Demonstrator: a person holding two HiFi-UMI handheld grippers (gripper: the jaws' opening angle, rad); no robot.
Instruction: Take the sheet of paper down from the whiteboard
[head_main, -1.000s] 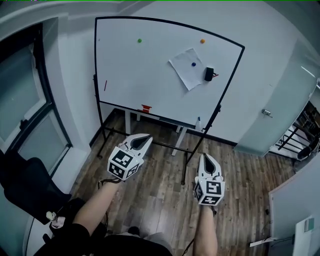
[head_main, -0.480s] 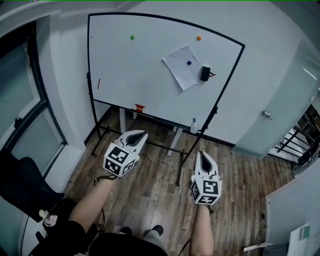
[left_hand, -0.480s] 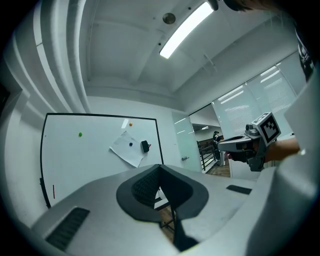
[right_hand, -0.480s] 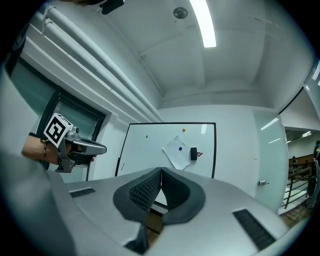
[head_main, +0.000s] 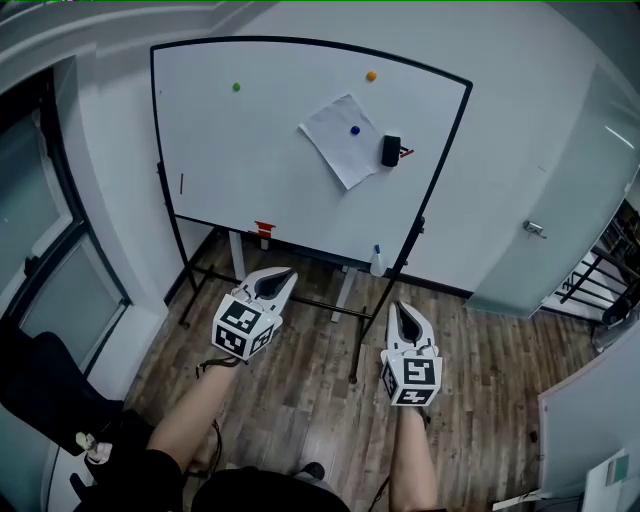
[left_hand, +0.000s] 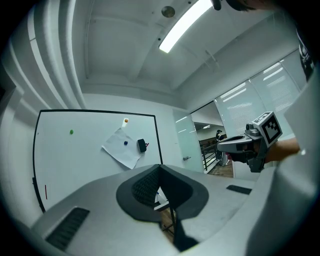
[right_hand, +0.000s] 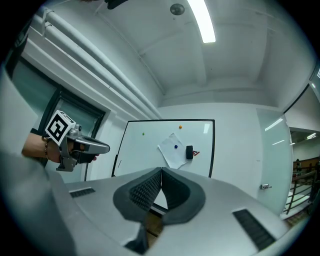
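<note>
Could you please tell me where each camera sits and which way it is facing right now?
Head view: on the person's head, looking steeply down at the whiteboard, both forearms, the left gripper and the right gripper.
Left gripper view: rides that gripper, faces the whiteboard over its shut jaws; the right gripper shows at its right.
Right gripper view: likewise, jaws shut; the left gripper shows at its left.
Shared: all three show the sheet of paper under a blue magnet.
</note>
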